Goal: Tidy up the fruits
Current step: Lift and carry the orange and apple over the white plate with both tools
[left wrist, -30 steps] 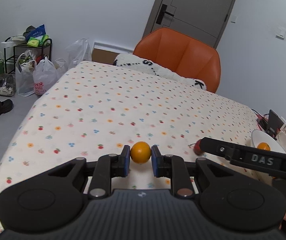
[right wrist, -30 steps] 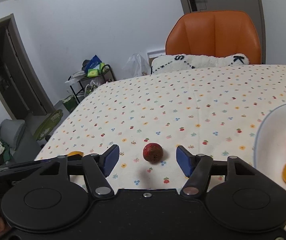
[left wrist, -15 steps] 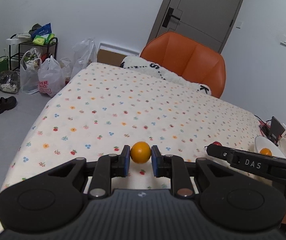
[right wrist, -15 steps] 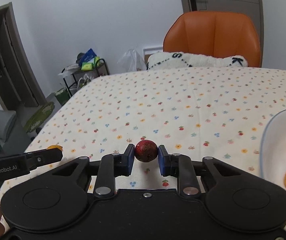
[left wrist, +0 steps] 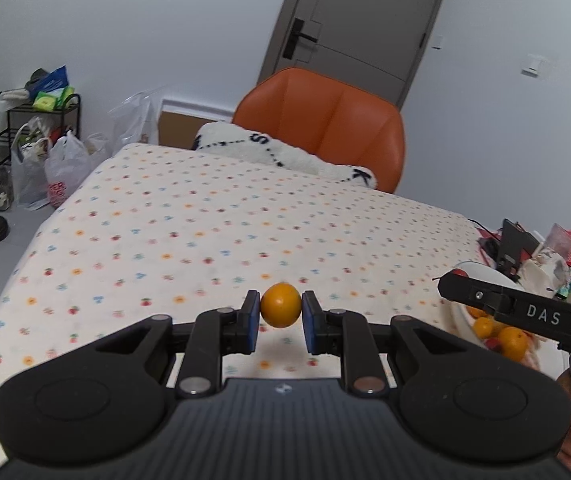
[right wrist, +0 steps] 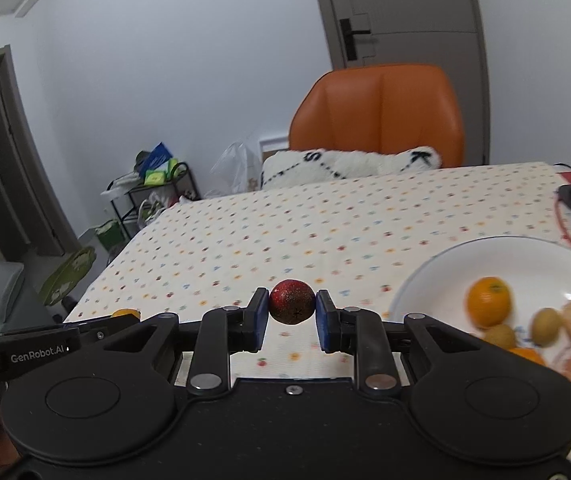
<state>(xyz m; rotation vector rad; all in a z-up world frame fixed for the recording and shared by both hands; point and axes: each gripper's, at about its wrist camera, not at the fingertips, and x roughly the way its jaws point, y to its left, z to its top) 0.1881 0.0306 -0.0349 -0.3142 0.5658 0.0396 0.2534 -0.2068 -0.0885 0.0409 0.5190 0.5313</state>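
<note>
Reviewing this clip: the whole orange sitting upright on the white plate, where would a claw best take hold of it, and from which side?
Probably across its widest middle, coming down from above. The orange is round, so any opposing pair of sides works, but small fruits crowd its lower right on the plate; its left and far sides look bare. Both claws are full: left claw, right claw.

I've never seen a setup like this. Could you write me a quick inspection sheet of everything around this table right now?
Surface: table under a dotted cloth.
Job's things: orange in the left claw; red fruit in the right claw; white plate holding several fruits.
Clutter: packets and a dark device at the table's right end.
Claws: both shut on fruit, lifted off the cloth.
Cables: red wire near the plate.
Surroundings: orange chair, cushion, door, rack with bags.
</note>
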